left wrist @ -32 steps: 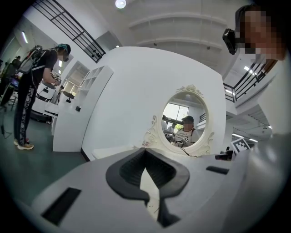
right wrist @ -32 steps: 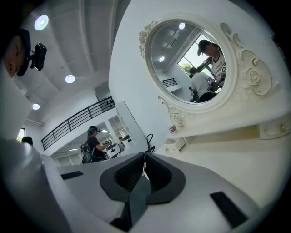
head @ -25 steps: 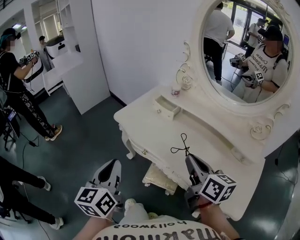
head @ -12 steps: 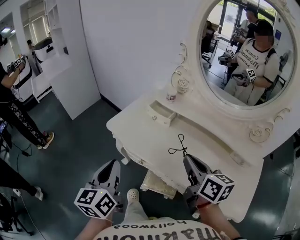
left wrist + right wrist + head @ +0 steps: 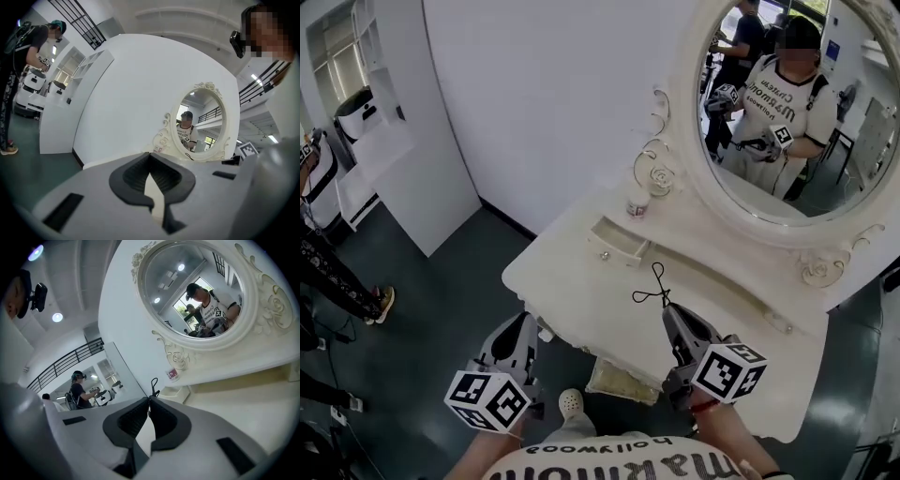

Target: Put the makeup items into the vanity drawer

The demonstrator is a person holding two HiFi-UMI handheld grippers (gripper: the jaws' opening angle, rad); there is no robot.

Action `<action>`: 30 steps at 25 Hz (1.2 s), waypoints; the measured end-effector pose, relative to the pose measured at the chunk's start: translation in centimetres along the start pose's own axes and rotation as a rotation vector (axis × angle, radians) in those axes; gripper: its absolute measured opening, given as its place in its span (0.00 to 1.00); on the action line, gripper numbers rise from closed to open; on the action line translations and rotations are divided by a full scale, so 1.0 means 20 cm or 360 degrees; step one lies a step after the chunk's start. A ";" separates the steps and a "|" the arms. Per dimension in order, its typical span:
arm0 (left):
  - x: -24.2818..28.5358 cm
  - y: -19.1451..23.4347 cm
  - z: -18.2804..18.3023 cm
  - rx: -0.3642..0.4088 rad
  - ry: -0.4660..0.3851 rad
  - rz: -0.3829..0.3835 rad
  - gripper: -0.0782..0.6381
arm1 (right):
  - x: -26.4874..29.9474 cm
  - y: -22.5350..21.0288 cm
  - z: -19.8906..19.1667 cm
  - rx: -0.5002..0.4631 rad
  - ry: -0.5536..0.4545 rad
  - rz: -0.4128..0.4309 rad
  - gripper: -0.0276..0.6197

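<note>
A small drawer [image 5: 619, 242] stands pulled open on the white vanity table [image 5: 581, 281], below the oval mirror [image 5: 787, 112]. A small jar [image 5: 637, 201] sits behind the drawer by the mirror's scroll, and the right gripper view shows this jar [image 5: 172, 374] too. My right gripper [image 5: 667, 309] hovers over the tabletop's front, shut on a thin black looped item [image 5: 654, 284] that sticks out past its tips [image 5: 153, 385]. My left gripper [image 5: 525, 323] hangs off the table's front left corner, over the floor. Its jaws [image 5: 150, 157] are shut with nothing in them.
A cushioned stool [image 5: 623, 380] sits under the table. A white cabinet [image 5: 403, 178] stands against the wall at left, with a person's leg [image 5: 337, 277] near it. The mirror reflects the person holding the grippers and others behind. Dark floor surrounds the vanity.
The head view has swung, so the vanity sits further left and the people at left have slid out of frame. Both grippers keep their places, still shut.
</note>
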State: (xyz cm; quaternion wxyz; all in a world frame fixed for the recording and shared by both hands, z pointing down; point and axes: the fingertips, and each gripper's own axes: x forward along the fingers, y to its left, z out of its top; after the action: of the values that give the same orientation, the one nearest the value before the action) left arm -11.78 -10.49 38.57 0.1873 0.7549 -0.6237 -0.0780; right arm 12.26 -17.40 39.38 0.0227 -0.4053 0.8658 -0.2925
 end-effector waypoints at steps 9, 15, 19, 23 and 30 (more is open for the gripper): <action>0.23 0.22 0.12 0.0006 0.0034 -0.0071 0.12 | 0.26 0.00 0.05 0.0032 -0.0055 -0.0076 0.10; 0.37 0.31 0.21 0.0015 0.0040 -0.0155 0.12 | 0.38 0.00 0.11 0.0042 -0.0101 -0.0141 0.10; 0.48 0.36 0.24 0.0000 0.0043 -0.0215 0.12 | 0.45 -0.03 0.10 0.0053 -0.0096 -0.0197 0.10; 0.58 0.40 0.26 -0.0026 0.0042 -0.0265 0.12 | 0.53 -0.09 0.06 0.0108 -0.0031 -0.0251 0.10; 0.66 0.45 0.21 -0.0083 0.0082 -0.0338 0.12 | 0.66 -0.18 -0.01 0.0303 0.0066 -0.0284 0.10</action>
State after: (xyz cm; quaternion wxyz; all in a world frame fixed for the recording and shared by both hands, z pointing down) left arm -18.66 -25.47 39.57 0.2136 0.8133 -0.5330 -0.0941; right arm 5.83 -28.41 44.00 0.0171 -0.4705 0.7949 -0.3827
